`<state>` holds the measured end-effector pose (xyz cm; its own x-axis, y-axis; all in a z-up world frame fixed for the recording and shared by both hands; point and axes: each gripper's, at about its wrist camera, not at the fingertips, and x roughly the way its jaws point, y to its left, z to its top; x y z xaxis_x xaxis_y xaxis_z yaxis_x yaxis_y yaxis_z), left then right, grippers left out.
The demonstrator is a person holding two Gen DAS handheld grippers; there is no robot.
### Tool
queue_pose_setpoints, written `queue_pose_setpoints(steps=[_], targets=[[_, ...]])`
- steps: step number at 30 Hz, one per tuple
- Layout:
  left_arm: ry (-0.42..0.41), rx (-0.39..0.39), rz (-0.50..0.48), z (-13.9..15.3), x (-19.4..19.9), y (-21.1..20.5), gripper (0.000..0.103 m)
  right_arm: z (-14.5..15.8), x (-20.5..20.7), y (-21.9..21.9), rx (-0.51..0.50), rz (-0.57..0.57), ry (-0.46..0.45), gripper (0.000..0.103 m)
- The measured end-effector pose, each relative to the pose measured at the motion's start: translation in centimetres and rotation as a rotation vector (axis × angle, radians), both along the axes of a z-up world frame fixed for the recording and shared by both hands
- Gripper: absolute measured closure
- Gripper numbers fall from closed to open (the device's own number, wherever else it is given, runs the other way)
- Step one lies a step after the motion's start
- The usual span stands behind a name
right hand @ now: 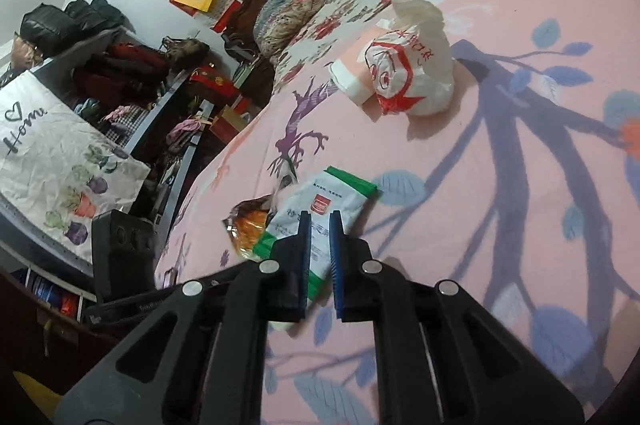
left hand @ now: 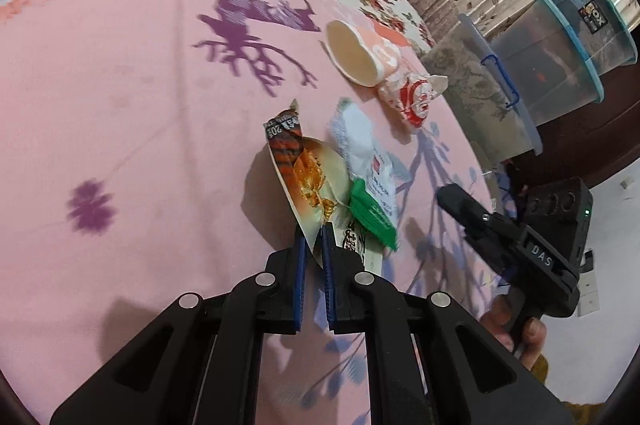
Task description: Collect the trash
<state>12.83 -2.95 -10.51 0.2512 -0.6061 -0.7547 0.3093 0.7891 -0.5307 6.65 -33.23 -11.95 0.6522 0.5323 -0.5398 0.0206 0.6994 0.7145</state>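
L gripper (left hand: 315, 239), black plastic w/ blue ribbed pads: jaws nearly closed, pinching the lower corner of an orange-brown snack wrapper (left hand: 306, 177); fingers point fwd and slightly down toward the surface; linkage arms w/ silver pivot pins spread back toward the camera. R gripper (right hand: 319, 225), same black build w/ blue pads: jaws narrowly apart, tips low over a white-green packet (right hand: 320, 209); can't tell if the pads actually grip it. In the L wrist view the R unit shows at right, tilted in toward the middle; person's R hand (left hand: 516, 333) wraps its handle from below, fingers curled round the grip, thumb side partly hidden.
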Motion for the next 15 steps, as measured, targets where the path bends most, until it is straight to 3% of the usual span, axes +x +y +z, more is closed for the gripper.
queue_pose_setpoints(steps=[6,9,12,15], targets=[[0.012,0.026,0.029,-0.6,-1.8,1.8,0.095,-2.8,-1.4,-0.5,0.062,-0.004,0.112,0.084],[0.027,0.008,0.037,-0.8,-1.7,2.1,0.095,-2.7,-1.5,0.0,0.056,-0.005,0.109,0.07],[0.024,0.012,0.039,-0.7,-1.6,2.1,0.095,-1.9,-1.5,0.8,0.021,-0.005,0.085,0.042],[0.014,-0.006,0.044,-0.2,-1.3,2.3,0.095,-1.5,-1.1,1.8,-0.024,-0.001,0.081,0.039]])
